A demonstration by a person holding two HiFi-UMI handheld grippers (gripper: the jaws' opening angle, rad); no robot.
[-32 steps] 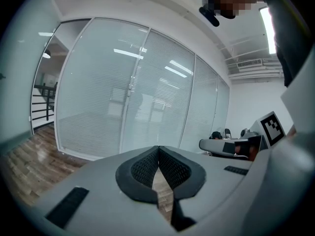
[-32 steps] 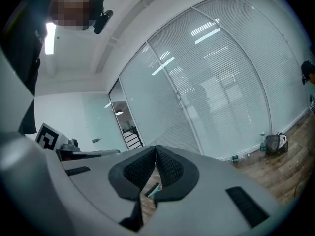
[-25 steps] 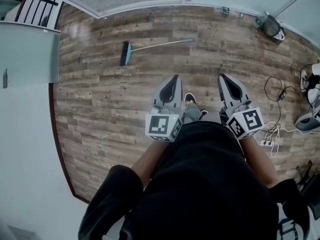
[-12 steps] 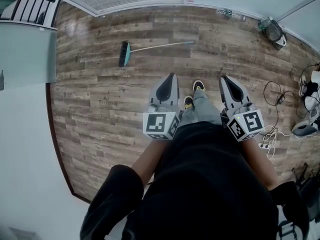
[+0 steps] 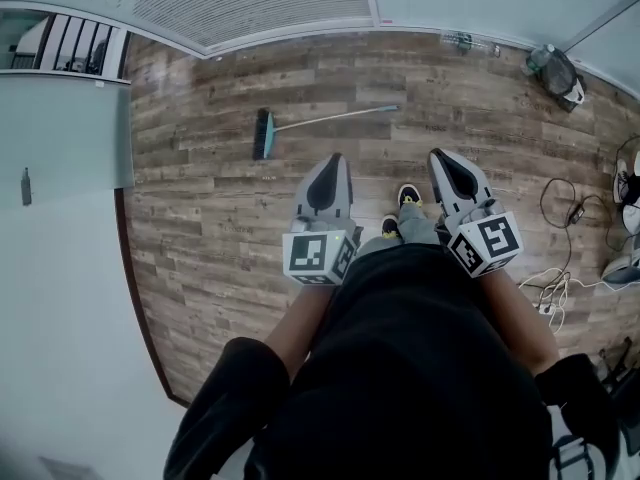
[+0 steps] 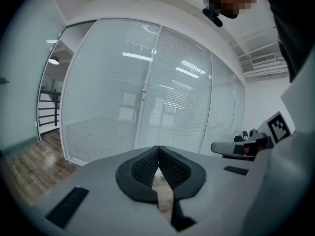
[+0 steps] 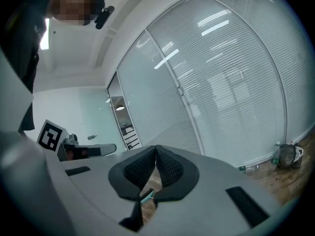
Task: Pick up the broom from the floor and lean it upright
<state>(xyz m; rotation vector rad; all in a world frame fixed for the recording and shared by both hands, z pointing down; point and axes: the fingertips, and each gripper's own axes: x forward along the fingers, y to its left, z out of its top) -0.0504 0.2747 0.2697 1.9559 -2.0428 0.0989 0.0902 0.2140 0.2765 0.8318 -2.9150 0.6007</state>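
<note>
**Fingers (image 6: 140,170) pressed shut and empty, broom (image 5: 330,120) flat on the floor**

Both pairs of my ribbed black pads meet at their tips with nothing between them. The left gripper (image 5: 335,158) shows this in its own view, and the right gripper (image 5: 437,154) shows the same in its view. I hold the two side by side in front of my waist. Each points forward and only slightly down, with its marker cube nearest my body. My shoes (image 5: 409,196) stand between them on the wooden floor (image 5: 200,228).

The broom lies on its side on the planks ahead of me, well apart from both grippers. Its teal head is off to the left of my left gripper. Its thin pale handle runs rightward, roughly parallel to the glass wall (image 5: 270,3) with blinds beyond it, and ends about between the two grippers' lines. In the right gripper view a sliver of teal shows through the gap under the closed tips. Loose cables (image 5: 552,286) lie on the floor far to my right.
</note>
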